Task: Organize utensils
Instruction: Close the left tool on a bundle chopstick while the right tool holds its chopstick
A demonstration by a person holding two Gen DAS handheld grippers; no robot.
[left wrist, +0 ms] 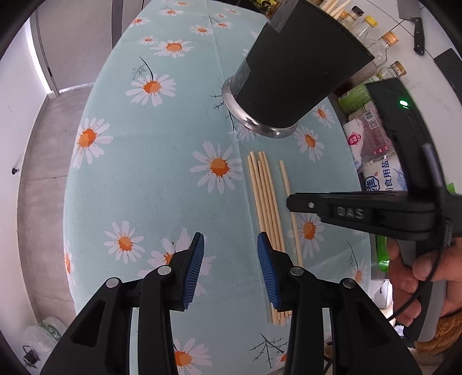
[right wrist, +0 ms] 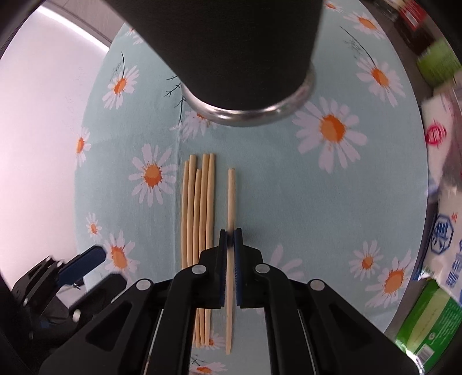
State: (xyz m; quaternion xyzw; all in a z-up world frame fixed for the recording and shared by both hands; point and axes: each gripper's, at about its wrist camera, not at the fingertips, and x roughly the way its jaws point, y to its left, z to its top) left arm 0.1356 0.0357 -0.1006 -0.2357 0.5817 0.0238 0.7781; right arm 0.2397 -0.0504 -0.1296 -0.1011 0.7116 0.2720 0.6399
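Note:
A tall black utensil holder [left wrist: 288,72] with a steel base ring stands on the daisy tablecloth [left wrist: 161,138], beyond the chopsticks. Several pale chopsticks [right wrist: 199,207] lie side by side in a bundle. One single chopstick [right wrist: 231,196] lies just to their right. My right gripper [right wrist: 230,233] points down and is shut on that single chopstick near its middle. The left wrist view shows the right gripper [left wrist: 291,202] from the side, over the single chopstick [left wrist: 284,178]. My left gripper [left wrist: 230,239] is open with only cloth between its blue pads, just left of the bundle [left wrist: 265,196].
Food packets [left wrist: 372,150] and green packages [right wrist: 427,320] crowd the table's right edge. Glass bottles [left wrist: 384,46] and a cleaver [left wrist: 415,26] lie on the counter behind. The table's rounded left edge drops to a grey floor [left wrist: 43,161].

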